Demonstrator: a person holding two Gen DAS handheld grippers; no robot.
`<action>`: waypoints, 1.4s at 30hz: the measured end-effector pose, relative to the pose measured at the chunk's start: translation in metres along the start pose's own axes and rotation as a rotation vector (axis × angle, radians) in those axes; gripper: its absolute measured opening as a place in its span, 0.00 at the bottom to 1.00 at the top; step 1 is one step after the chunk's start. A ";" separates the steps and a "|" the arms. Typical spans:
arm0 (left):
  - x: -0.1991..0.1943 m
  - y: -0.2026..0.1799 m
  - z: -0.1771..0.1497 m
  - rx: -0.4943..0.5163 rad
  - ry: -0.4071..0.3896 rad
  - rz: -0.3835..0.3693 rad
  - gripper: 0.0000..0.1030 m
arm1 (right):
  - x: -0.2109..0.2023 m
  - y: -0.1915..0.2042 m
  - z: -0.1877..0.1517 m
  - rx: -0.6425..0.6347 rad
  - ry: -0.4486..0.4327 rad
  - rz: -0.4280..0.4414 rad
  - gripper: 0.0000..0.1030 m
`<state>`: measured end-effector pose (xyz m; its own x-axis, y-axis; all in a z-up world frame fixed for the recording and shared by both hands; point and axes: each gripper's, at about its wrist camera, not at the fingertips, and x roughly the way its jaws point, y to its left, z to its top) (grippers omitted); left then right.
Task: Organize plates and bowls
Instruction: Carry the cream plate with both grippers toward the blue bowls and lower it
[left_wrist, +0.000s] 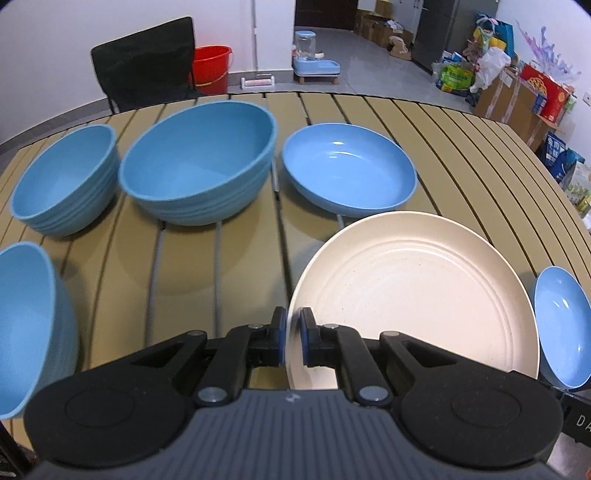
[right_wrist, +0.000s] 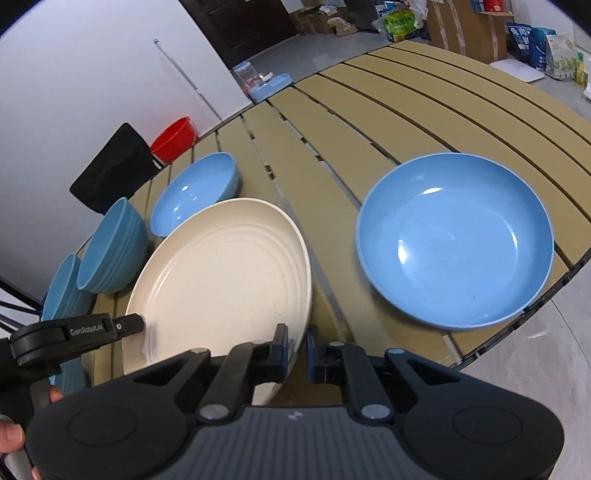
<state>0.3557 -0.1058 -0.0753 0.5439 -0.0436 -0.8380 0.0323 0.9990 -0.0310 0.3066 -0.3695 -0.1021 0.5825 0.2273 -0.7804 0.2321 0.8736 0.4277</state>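
Note:
A cream plate (left_wrist: 413, 295) is held tilted above the slatted table, gripped at two sides. My left gripper (left_wrist: 293, 338) is shut on its near-left rim. My right gripper (right_wrist: 296, 349) is shut on its near-right rim; the plate (right_wrist: 221, 280) fills the left of the right wrist view, where the left gripper (right_wrist: 127, 326) also shows. A shallow blue plate (right_wrist: 454, 240) lies on the table to the right; it shows at the edge of the left wrist view (left_wrist: 563, 328). Another shallow blue plate (left_wrist: 349, 168) lies behind. Blue ribbed bowls (left_wrist: 197, 162) (left_wrist: 64, 179) (left_wrist: 26, 325) stand to the left.
The tan slatted table (right_wrist: 406, 118) has a curved far edge. Beyond it are a black chair (left_wrist: 144, 62), a red bucket (left_wrist: 212, 68), a blue pet feeder (left_wrist: 314, 59) and boxes and bags (left_wrist: 517, 92) by the wall.

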 end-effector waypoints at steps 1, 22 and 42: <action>-0.002 0.003 -0.001 -0.005 -0.001 0.005 0.09 | -0.001 0.004 -0.001 -0.006 0.000 0.004 0.09; -0.040 0.058 -0.026 -0.031 -0.039 0.072 0.09 | -0.008 0.052 -0.027 -0.093 0.031 0.058 0.09; -0.044 0.069 -0.064 0.005 -0.045 0.152 0.09 | 0.011 0.068 -0.031 -0.196 0.066 0.083 0.09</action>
<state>0.2808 -0.0344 -0.0752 0.5796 0.1081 -0.8077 -0.0492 0.9940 0.0977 0.3051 -0.2942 -0.0960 0.5399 0.3241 -0.7768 0.0253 0.9162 0.3999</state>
